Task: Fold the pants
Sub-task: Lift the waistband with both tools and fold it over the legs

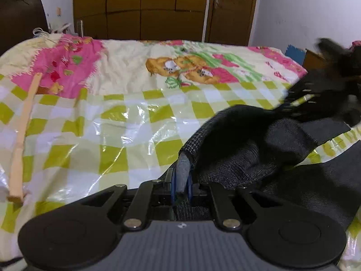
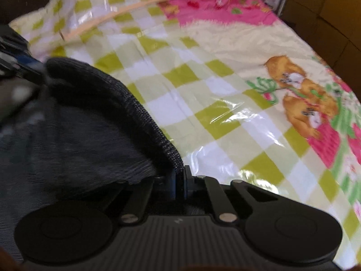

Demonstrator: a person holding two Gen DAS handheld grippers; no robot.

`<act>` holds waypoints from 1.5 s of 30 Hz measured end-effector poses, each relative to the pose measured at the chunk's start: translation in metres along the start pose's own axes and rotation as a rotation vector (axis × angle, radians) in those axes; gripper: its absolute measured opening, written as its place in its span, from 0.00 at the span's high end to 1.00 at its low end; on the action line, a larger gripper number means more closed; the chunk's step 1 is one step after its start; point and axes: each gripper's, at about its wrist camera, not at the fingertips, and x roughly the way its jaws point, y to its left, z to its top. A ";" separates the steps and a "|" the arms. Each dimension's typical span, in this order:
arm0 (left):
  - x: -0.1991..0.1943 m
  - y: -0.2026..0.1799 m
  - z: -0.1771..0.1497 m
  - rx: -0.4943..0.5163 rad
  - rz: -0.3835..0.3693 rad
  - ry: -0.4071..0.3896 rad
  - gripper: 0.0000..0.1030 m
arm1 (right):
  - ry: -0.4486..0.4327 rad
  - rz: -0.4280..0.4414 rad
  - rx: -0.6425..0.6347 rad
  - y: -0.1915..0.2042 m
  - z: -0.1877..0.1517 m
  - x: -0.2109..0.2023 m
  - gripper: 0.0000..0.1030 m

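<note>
- Left wrist view: left gripper (image 1: 181,169) clamped tight on a hemmed edge of the dark pants (image 1: 237,149), blue pads (image 1: 173,180) pinching the grey weave just ahead of the camera.
- Cloth lifted clear of the bed at that corner, draping off to the right and down over the checked plastic sheet (image 1: 90,131); likely held high so the fabric hangs free for a fold.
- Right gripper (image 1: 291,103) seen blurred at the far right, nipping the same raised edge further along; two holds on one edge, apparently to keep it taut and level.
- Thin wooden stick (image 1: 22,135) lying along the left side of the sheet, well apart from the cloth; cartoon bedspread (image 1: 180,65) and brown wardrobe (image 1: 158,9) beyond.
- Right wrist view: right gripper (image 2: 179,180) drawn nearly shut, a thin hem of the pants (image 2: 79,124) caught between its blue pads (image 2: 172,185).
- Bulk of the cloth bunched to the left and below the claw, its ribbed edge arching up toward the left gripper (image 2: 27,65), smeared by motion at the frame's left edge.
- Checked sheet (image 2: 203,90) bare to the right, seemingly the landing spot for the fold; fold itself judged not yet laid down.
</note>
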 end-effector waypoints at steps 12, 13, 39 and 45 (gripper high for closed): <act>-0.021 -0.046 -0.112 0.083 0.158 0.116 0.70 | 0.115 0.232 0.000 0.169 -0.094 -0.085 0.97; -0.018 -0.051 -0.120 0.102 0.179 0.126 0.69 | 0.132 0.241 0.005 0.179 -0.102 -0.072 0.97; -0.056 -0.028 -0.158 0.063 0.245 0.087 0.74 | -0.007 0.346 0.047 0.257 -0.071 -0.029 0.91; -0.059 -0.067 -0.158 0.330 0.266 0.090 0.56 | -0.144 0.129 -0.234 0.284 -0.051 -0.020 0.65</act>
